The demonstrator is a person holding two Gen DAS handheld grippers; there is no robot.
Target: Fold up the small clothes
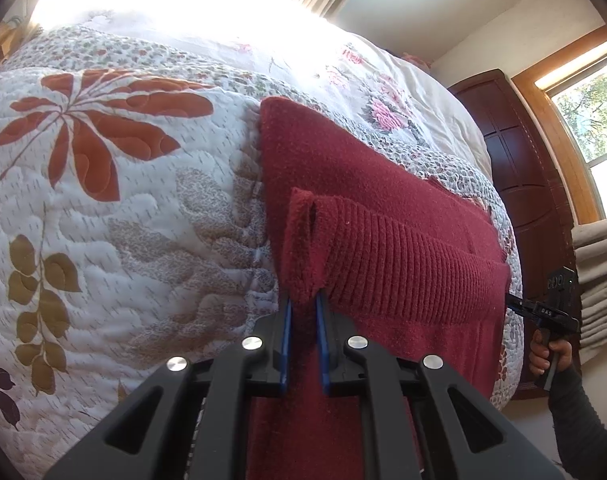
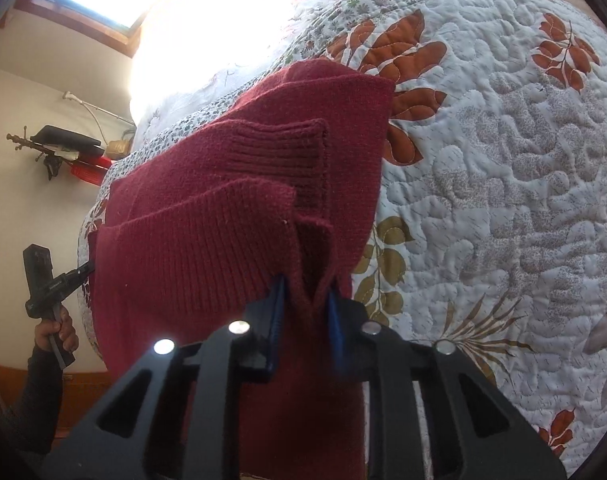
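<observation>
Sweater (image 1: 383, 184) lies on the quilt (image 1: 123, 200); left tool (image 1: 303, 304) and right tool (image 2: 305, 292) each apparently pinch its ribbed hem.

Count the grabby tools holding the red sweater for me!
2. The left tool pinches one edge of the red sweater on the quilt; the right tool pinches the opposite edge. None seem hidden.
</observation>
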